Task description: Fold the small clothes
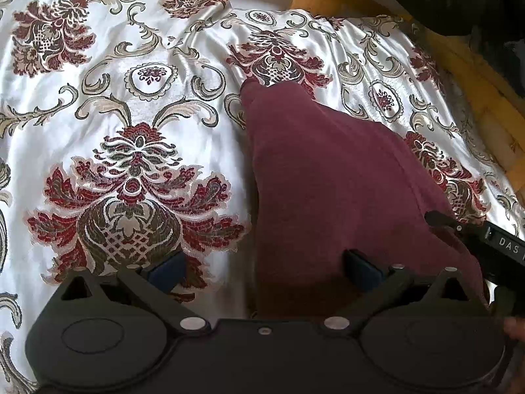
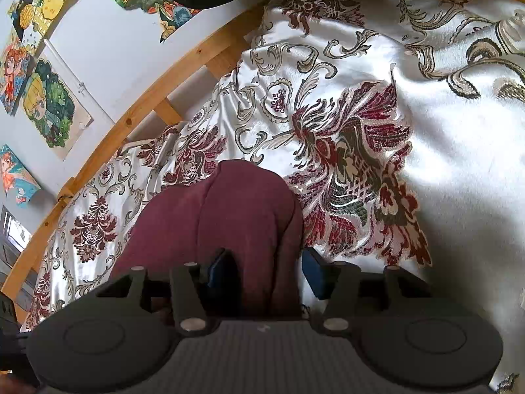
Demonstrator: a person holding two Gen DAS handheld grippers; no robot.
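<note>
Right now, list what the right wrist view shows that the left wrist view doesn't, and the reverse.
Only the right wrist view: colourful drawings pinned on a white wall, and the right gripper with its jaws apart around a fold of the maroon garment, pads not pressing it.

Only the left wrist view: the left gripper, wide open over the garment's near left edge, and a side-on sight of the other gripper at the right edge.

Both: the maroon garment, the floral satin bedspread and the wooden bed frame.

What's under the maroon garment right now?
The maroon garment lies on the patterned white bedspread, which shows all around it. Whatever sits beneath the cloth itself is covered; nothing else is visible.
</note>
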